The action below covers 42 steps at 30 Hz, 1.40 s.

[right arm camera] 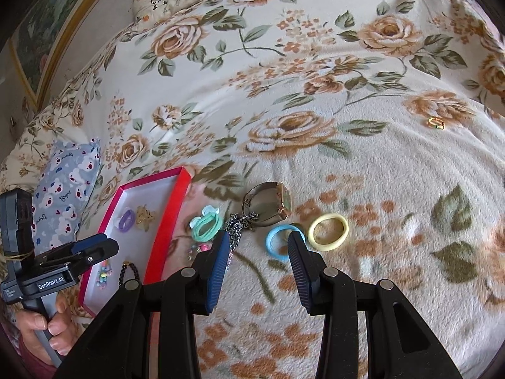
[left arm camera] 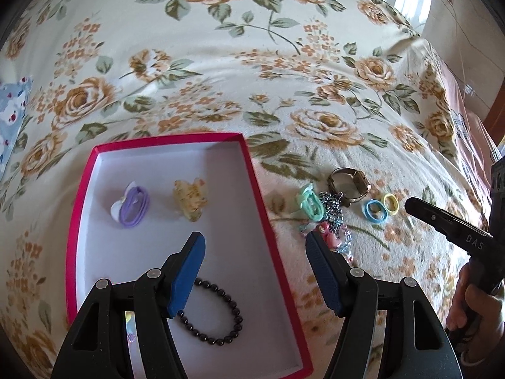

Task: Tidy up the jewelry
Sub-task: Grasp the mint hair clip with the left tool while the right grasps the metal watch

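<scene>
A red-rimmed white box lies on the floral blanket. Inside it are a purple hair tie, a yellow hair claw and a black bead bracelet. My left gripper hovers open over the box's right rim, nothing between its fingers. Right of the box lie a green hair tie, a tangled chain, a watch, a blue hair tie and a yellow hair tie. My right gripper is open above the blanket, its right fingertip overlapping the blue tie.
A small gold ring lies far right on the blanket. A blue patterned pillow sits left of the box. A hand holds the left gripper's handle. The bed edge and floor show at upper right in the left wrist view.
</scene>
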Each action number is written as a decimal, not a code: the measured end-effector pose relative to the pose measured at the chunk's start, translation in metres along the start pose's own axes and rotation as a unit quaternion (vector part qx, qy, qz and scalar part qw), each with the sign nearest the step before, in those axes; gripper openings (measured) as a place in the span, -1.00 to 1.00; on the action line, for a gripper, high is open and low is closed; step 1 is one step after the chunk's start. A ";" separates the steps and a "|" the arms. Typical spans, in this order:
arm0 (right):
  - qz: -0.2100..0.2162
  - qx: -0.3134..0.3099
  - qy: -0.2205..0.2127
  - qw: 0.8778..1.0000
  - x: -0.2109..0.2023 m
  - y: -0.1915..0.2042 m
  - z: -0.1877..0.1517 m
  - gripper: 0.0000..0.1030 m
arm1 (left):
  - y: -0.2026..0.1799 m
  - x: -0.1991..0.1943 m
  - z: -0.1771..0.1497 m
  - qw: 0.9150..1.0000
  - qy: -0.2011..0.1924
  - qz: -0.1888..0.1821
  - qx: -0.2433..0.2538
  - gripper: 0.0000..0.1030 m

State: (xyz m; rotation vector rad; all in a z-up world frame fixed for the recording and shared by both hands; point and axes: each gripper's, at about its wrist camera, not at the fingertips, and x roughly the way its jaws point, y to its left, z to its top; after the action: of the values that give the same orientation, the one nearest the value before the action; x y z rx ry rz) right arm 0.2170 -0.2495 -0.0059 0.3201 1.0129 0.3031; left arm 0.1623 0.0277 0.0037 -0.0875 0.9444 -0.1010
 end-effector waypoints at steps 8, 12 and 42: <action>-0.009 -0.010 -0.004 1.000 0.008 -0.002 0.009 -0.22 | -0.017 0.026 0.016 1.000 0.012 -0.012 0.019 0.26; -0.012 -0.017 0.000 1.000 0.020 -0.002 0.017 -0.22 | -0.028 0.044 0.026 0.999 0.020 -0.010 0.045 0.19; -0.036 -0.029 0.027 0.999 0.077 -0.016 0.030 -0.81 | -0.061 0.141 0.049 0.991 0.078 -0.016 0.110 -0.74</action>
State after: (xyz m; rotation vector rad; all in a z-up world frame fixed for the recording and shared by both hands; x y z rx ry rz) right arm 0.2827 -0.2372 -0.0572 0.2221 1.0643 0.2764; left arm 0.2817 -0.0486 -0.0740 0.1108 1.0827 -0.2437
